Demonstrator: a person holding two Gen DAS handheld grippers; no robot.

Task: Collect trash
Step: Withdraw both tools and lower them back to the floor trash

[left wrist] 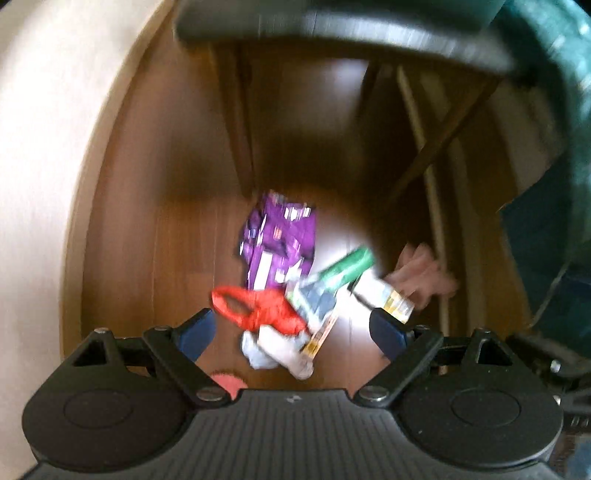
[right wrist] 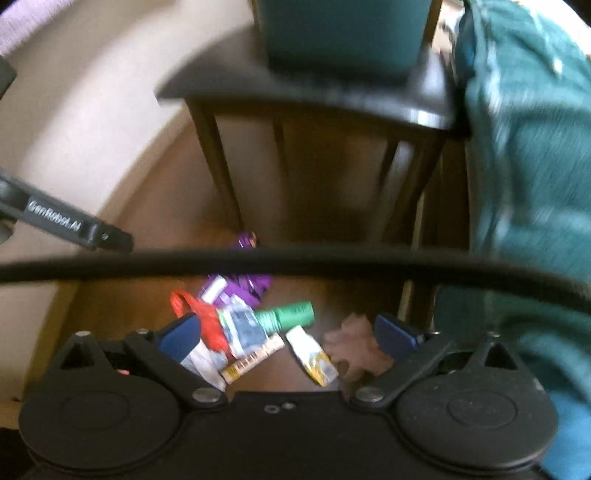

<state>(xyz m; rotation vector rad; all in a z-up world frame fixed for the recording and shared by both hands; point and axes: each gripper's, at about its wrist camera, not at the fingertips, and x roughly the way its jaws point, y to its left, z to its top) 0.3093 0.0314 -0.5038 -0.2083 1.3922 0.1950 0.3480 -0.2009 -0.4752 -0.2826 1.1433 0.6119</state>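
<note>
A heap of trash lies on the brown wooden floor in front of a dark table's legs. It holds a purple wrapper [left wrist: 280, 236] [right wrist: 251, 284], a red plastic bag [left wrist: 258, 308] [right wrist: 205, 317], a green roll [left wrist: 347, 267] [right wrist: 291, 315], a white and yellow carton [left wrist: 388, 299] [right wrist: 314, 356], a striped bar wrapper [right wrist: 255, 358], crumpled white paper [left wrist: 273, 350] and a crumpled pinkish piece [left wrist: 421, 277] [right wrist: 351, 343]. My left gripper [left wrist: 293, 328] hangs open right above the heap. My right gripper [right wrist: 288, 332] is open over it too. Neither holds anything.
A dark wooden side table [left wrist: 332, 33] [right wrist: 314, 92] stands over the trash, with a teal box [right wrist: 343, 33] on it. Teal fabric [left wrist: 554, 110] [right wrist: 524, 166] fills the right side. A cream wall [left wrist: 37, 147] curves along the left. A black cable [right wrist: 295, 258] crosses the right wrist view.
</note>
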